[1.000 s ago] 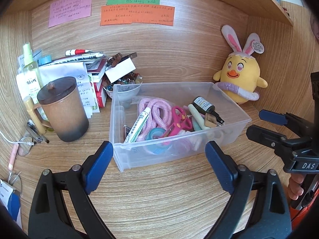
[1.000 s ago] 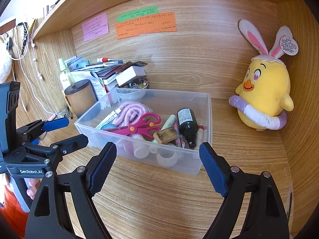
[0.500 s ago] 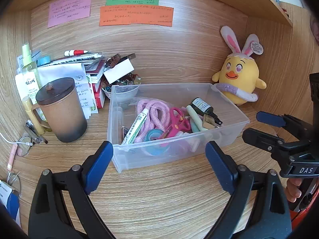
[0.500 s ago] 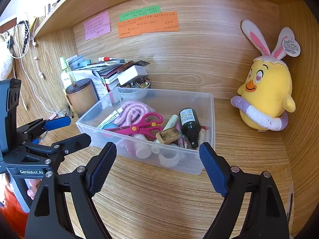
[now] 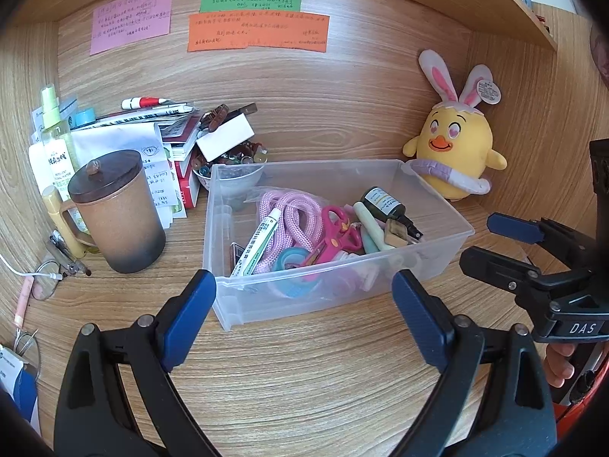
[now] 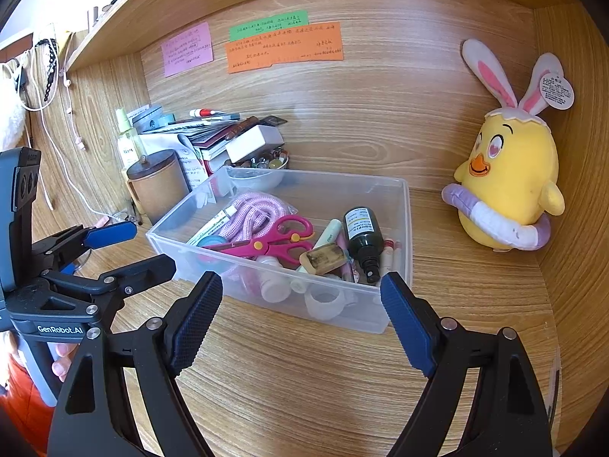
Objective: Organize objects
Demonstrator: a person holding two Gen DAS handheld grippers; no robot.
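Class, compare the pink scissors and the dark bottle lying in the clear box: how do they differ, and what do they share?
The pink scissors are bright pink with yellow accents; the dark bottle is dark with a pale printed label. The scissors are flat, with looped handles; the bottle is rounded, with a narrow black cap. The scissors lie across the box; the bottle points toward its near wall. Both lie in the clear box.

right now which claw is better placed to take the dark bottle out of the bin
Right, probably. The dark bottle lies at the bin's end nearer the open right claw; the open left claw faces the other end.
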